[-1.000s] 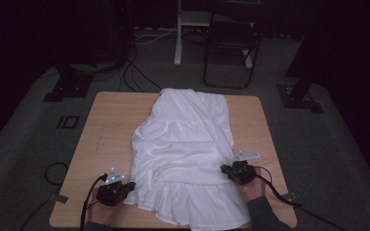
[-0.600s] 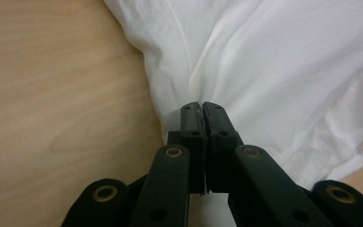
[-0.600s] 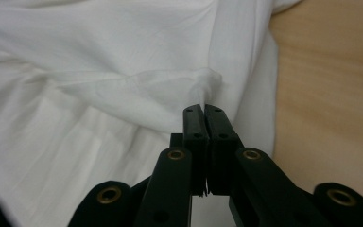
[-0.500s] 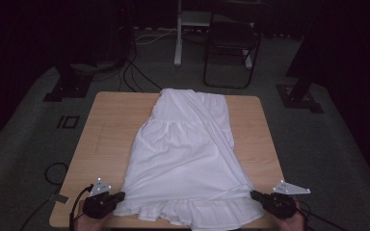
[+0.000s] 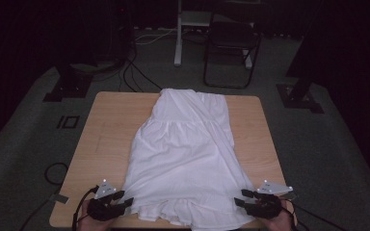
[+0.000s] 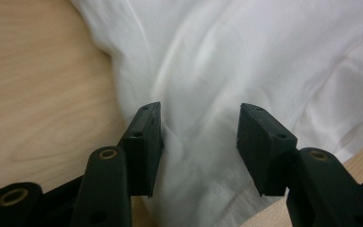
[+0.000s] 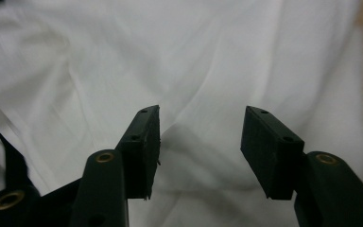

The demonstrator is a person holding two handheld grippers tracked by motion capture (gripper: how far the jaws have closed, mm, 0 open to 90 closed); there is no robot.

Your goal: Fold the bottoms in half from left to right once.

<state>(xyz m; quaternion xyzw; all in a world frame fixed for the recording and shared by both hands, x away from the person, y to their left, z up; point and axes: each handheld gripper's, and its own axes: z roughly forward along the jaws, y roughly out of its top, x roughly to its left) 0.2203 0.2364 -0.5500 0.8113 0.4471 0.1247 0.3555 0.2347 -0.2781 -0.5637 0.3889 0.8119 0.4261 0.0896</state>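
Observation:
A white dress point(image 5: 185, 154) lies flat down the middle of the wooden table point(image 5: 111, 130), its ruffled hem at the near edge. My left gripper point(image 5: 127, 199) sits open at the hem's left corner, jaws pointing right at the cloth. In the left gripper view the white dress point(image 6: 246, 56) lies between and under the spread jaws of the left gripper point(image 6: 199, 142). My right gripper point(image 5: 238, 198) is open at the hem's right corner, pointing left. The right gripper point(image 7: 199, 144) hovers over the white dress point(image 7: 179, 61) with nothing pinched.
A black chair point(image 5: 231, 48) and a white stand point(image 5: 178, 33) are beyond the table's far edge. Cables point(image 5: 130, 67) trail on the grey floor. Bare wood shows left point(image 6: 38, 80) and right point(image 5: 260, 134) of the dress.
Both grippers pulled back to the near edge and spread outward, stretching the hem wide and flat. In the last half second they moved slightly inward onto the hem corners.

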